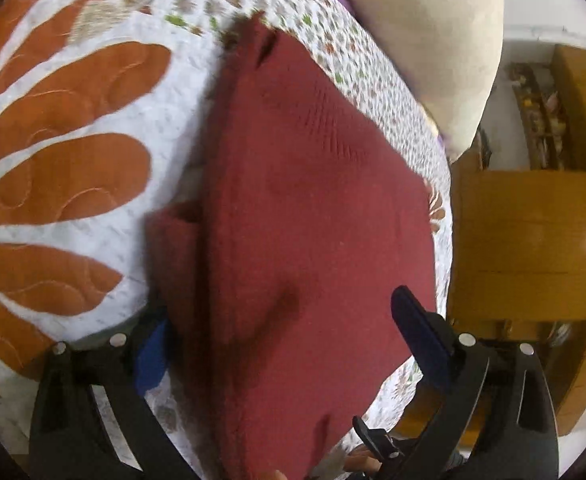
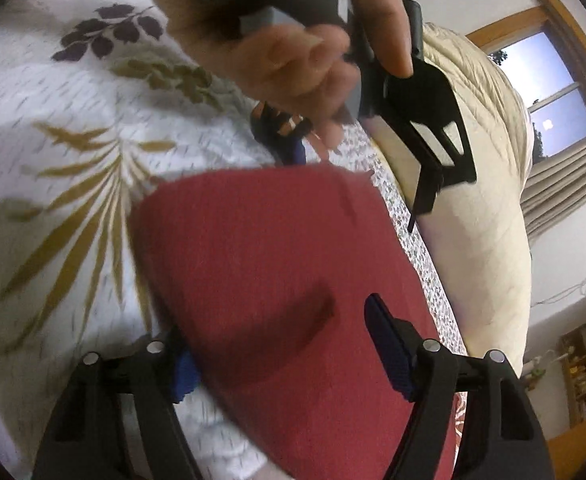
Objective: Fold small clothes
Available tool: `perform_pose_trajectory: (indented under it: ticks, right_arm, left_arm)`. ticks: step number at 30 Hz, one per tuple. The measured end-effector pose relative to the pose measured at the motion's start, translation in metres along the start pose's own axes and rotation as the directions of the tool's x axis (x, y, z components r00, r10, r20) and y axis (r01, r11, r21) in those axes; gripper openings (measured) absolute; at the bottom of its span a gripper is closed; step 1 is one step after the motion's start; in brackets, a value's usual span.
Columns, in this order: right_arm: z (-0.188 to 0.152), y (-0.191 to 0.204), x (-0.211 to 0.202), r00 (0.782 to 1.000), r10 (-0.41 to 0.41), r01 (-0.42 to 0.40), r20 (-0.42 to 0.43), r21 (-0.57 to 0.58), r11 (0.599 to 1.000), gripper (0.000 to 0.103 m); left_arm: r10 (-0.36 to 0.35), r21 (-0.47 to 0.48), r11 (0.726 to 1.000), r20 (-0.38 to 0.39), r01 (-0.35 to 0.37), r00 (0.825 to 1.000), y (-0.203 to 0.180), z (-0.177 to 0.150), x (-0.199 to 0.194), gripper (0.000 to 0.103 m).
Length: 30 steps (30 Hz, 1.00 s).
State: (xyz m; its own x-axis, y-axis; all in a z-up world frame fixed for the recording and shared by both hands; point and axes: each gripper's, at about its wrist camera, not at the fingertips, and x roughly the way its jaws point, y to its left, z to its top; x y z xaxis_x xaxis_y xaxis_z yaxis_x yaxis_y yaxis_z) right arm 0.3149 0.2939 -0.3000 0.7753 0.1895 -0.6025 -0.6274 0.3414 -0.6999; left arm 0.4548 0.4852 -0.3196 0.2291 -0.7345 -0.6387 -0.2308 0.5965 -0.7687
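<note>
A home bedroom is shown: a bed is covered by a white quilted floral bedspread (image 1: 73,128), flanked by a cream pillow (image 2: 489,184), a wooden cabinet (image 1: 529,224) and a curtained window (image 2: 549,92).

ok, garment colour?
Dark red garment, plain with no print; clearest in the left wrist view.

The red cloth (image 1: 313,208) fills the gap between the fingers of the left gripper (image 1: 285,332), so nothing else fits there. To the left of it the flowered quilt (image 1: 73,128) lies flat and bare, with lots of room. On the right a big cream pillow (image 1: 425,40) blocks the way, close to the cloth's edge. In the right wrist view a hand (image 2: 293,40) holding the other gripper hangs over the far end of the cloth.
</note>
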Motion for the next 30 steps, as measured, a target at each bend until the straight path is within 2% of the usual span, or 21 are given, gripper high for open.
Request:
perform_pose_trajectory:
  ticks: [1,2,4,7,14,21,30]
  right_arm:
    - [0.002,0.0,0.0,1.0,0.001,-0.001,0.002,0.005,1.0,0.072]
    - [0.004,0.001,0.002,1.0,-0.001,0.001,0.006,0.008,1.0,0.071]
    - [0.007,-0.001,0.006,1.0,-0.003,0.003,0.013,0.013,1.0,0.07]
    - [0.011,-0.006,0.013,1.0,0.003,-0.003,0.016,0.03,1.0,0.07]
    - [0.009,-0.013,0.02,1.0,0.014,-0.015,0.022,0.058,0.998,0.068]
    - [0.006,-0.01,0.016,0.998,0.055,-0.057,0.017,0.076,0.995,0.051]
    - [0.005,-0.015,0.014,0.998,0.067,-0.067,0.009,0.096,0.993,0.046]
  left_arm:
    - [0.017,-0.007,1.0,-0.011,-0.017,1.0,0.002,0.001,0.0,0.073]
    - [0.031,-0.013,0.999,-0.018,-0.031,0.999,0.004,0.002,0.001,0.07]
    - [0.045,-0.018,0.999,-0.029,-0.046,0.999,0.006,0.004,0.002,0.056]
    - [0.047,-0.041,0.998,-0.038,-0.048,0.998,0.015,0.007,0.001,0.044]
    - [0.028,-0.046,0.998,-0.033,-0.03,0.999,0.024,0.008,0.0,0.039]
    - [0.013,-0.059,0.998,-0.031,-0.015,0.999,0.027,0.005,-0.002,0.034]
    - [0.031,-0.059,0.998,-0.028,-0.033,0.999,0.028,0.002,-0.003,0.031]
